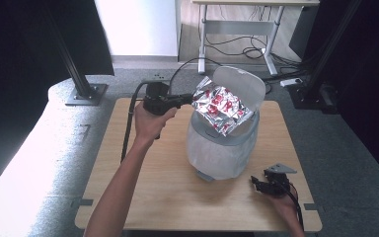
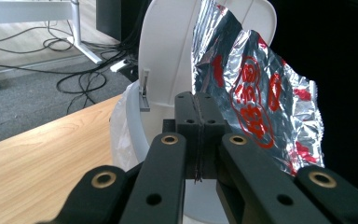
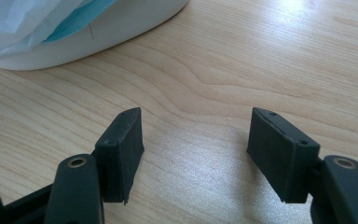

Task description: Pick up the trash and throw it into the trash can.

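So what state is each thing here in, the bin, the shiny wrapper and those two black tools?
Bin: upright on the table, lined with a white bag.
Bin lid: flipped open.
Foil wrapper: crumpled, held over the bin's mouth.
Left hand-held gripper: shut on the foil wrapper's edge.
Right hand-held gripper: open, nothing between its jaws, low over the table.

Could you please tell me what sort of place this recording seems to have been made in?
Probably an office or lab used as a recording space: a small wooden table stands on grey carpet, a metal-framed desk with loose cables sits behind, and black stands flank the table.
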Demonstrator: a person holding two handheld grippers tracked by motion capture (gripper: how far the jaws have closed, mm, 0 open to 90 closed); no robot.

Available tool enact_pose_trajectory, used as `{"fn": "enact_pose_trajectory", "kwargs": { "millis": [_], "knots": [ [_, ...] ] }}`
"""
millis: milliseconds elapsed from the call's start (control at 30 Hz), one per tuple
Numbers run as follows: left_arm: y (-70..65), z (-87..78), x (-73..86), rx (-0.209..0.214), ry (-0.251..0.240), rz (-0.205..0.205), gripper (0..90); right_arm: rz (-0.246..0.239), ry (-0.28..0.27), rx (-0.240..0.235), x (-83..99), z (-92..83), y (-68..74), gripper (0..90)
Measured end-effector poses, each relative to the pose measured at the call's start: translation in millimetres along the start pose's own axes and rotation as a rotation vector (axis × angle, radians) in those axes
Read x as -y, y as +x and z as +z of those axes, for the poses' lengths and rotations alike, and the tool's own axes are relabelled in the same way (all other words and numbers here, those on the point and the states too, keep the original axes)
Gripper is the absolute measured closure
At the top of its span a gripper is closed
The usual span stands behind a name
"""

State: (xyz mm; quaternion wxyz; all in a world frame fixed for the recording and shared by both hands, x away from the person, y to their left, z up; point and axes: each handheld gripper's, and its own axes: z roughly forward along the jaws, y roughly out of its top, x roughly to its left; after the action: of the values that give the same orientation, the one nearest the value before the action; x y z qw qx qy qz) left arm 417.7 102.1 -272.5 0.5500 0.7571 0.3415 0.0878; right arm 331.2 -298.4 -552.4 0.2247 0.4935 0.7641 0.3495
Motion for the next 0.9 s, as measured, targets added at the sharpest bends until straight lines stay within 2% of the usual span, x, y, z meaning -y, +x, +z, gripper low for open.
{"fn": "enact_pose_trajectory", "kwargs": {
  "millis": [200,600,900],
  "knots": [
    [2.2,9.3,-3.3,0.013,-0.004,-0.018,90.0,-0.002,-0.001,0.000,0.0,0.1,-0.1,34.6],
    [4.6,25.7,-4.6,0.015,0.007,-0.027,90.0,-0.002,0.000,0.000,0.0,0.1,-0.1,34.6],
    [8.7,37.8,-6.2,0.019,-0.001,-0.060,90.0,-0.002,-0.001,-0.001,0.0,0.1,-0.2,34.6]
  ]
}}
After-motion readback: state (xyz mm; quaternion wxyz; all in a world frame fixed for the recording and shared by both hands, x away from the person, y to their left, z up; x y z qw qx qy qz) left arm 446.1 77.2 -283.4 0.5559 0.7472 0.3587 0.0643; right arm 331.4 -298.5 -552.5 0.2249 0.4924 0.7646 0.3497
